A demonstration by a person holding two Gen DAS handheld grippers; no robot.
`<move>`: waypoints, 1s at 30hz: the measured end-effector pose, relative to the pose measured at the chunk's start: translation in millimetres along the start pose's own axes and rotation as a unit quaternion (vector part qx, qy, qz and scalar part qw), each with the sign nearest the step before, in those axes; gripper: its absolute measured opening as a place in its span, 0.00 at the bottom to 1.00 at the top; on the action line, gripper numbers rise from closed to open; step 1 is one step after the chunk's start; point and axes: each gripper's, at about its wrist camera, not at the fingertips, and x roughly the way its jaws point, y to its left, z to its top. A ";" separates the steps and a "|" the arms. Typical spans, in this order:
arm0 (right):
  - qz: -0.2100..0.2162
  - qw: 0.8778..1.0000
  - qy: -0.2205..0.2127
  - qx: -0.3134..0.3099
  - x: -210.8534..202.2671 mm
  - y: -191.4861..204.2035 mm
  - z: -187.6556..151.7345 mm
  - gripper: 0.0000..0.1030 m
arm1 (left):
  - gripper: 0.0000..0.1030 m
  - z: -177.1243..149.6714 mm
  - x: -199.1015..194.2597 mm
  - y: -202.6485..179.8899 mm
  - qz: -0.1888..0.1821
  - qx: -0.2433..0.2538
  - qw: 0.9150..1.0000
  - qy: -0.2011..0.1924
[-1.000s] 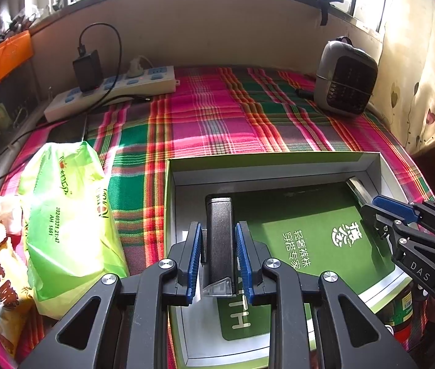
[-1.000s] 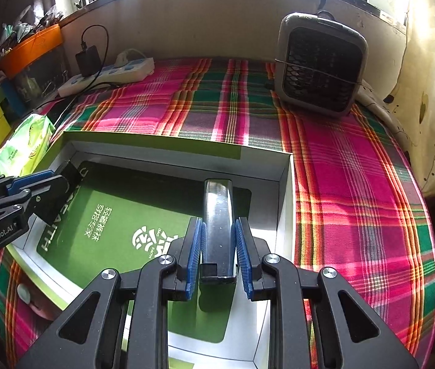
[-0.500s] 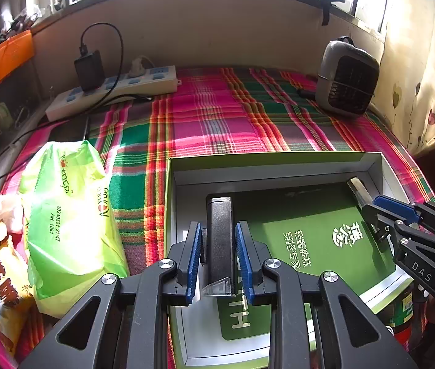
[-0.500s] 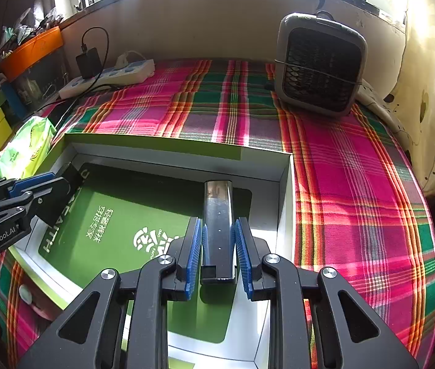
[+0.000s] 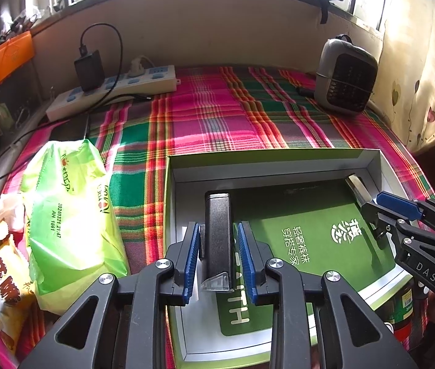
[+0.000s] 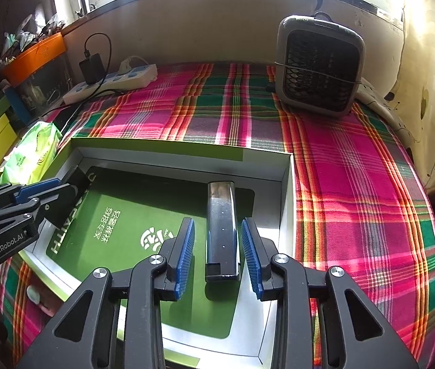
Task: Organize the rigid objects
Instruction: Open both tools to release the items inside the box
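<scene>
Black stapler (image 5: 217,233) lies in the green box (image 5: 279,161) at its left side, steel clipper (image 6: 222,230) at its right; both jaws stand narrowly parted around them, apart from the blue pads (image 6: 183,258), on the plaid desk (image 6: 355,184).

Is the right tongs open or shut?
Open: right tongs show gaps either side of the shiny bar lying in the box.
</scene>
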 end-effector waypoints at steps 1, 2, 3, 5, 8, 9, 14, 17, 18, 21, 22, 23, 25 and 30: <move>0.001 1.000 -0.002 0.001 -1.3 -0.6 -0.5 0.33 | 0.24 -0.7 -1.0 -0.7 0.000 0.000 1.000 0.000; 0.001 1.000 -0.003 0.003 -2.4 -1.4 -1.1 0.33 | 0.24 -1.4 -2.1 -1.3 0.001 0.001 1.000 -0.001; 0.001 1.000 -0.004 0.005 -3.4 -2.0 -1.5 0.34 | 0.24 -2.2 -3.2 -1.1 0.001 0.001 1.000 -0.002; 0.001 1.000 -0.006 0.007 -6.6 -2.7 -3.1 0.34 | 0.25 -3.7 -6.6 -1.7 0.002 0.000 1.000 -0.004; 0.001 1.000 -0.011 0.008 -12.2 -2.9 -5.3 0.34 | 0.26 -5.8 -13.2 -1.5 -0.001 -0.003 1.000 -0.009; 0.001 1.000 -0.012 0.008 -14.0 -2.8 -6.4 0.34 | 0.28 -6.4 -15.2 -1.8 0.000 -0.003 1.000 -0.010; 0.001 1.000 -0.018 0.009 -24.3 -1.4 -12.7 0.34 | 0.32 -12.0 -28.7 -0.5 0.004 -0.004 1.000 -0.019; 0.002 1.000 -0.026 0.008 -33.7 -0.5 -16.5 0.34 | 0.33 -16.0 -36.5 1.9 0.003 -0.010 1.000 -0.023; 0.003 1.000 -0.028 0.007 -36.9 -0.2 -17.6 0.34 | 0.33 -17.5 -38.7 2.1 0.001 -0.011 1.000 -0.024; 0.003 0.999 -0.034 0.007 -45.6 -0.2 -21.8 0.34 | 0.35 -23.2 -45.7 0.2 0.000 -0.009 1.000 -0.026; 0.002 0.999 -0.036 0.007 -48.0 0.2 -22.8 0.35 | 0.35 -25.1 -47.9 -0.1 -0.001 -0.010 1.000 -0.027; 0.003 0.999 -0.038 0.007 -50.8 0.2 -24.0 0.36 | 0.36 -26.7 -50.1 -0.6 -0.003 -0.011 1.000 -0.028; 0.003 0.999 -0.042 0.008 -56.8 -0.7 -27.5 0.38 | 0.36 -30.7 -53.7 -0.8 -0.006 -0.014 0.999 -0.029; 0.003 0.999 -0.050 0.016 -70.2 -6.9 -37.2 0.38 | 0.40 -43.0 -64.6 -2.5 -0.016 -0.016 0.999 -0.032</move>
